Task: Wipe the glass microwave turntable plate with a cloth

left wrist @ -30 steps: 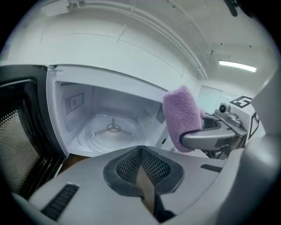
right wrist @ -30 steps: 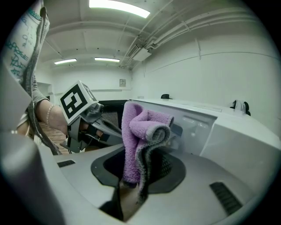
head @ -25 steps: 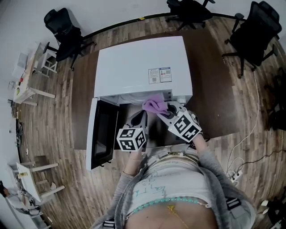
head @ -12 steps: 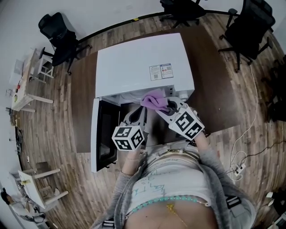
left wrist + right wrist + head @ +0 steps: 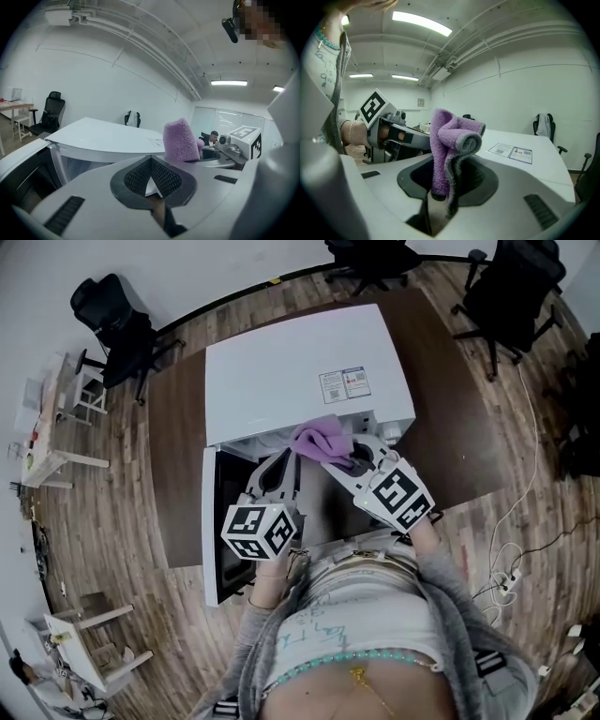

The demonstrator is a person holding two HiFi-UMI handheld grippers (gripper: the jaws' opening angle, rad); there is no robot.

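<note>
In the head view, the left gripper (image 5: 277,470) and the right gripper (image 5: 352,457) have been raised from the mouth of the open microwave (image 5: 300,371) to its top edge. In the left gripper view the jaws are closed on nothing. In the right gripper view the purple cloth (image 5: 450,140) is clamped, but the glass turntable plate is shown nowhere, so no wiping is judged under way.

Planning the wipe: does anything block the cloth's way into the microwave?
Nothing visible does. The door hangs open at left, and the shut left tongs sit beside the cloth in the right tongs, not ahead.
</note>
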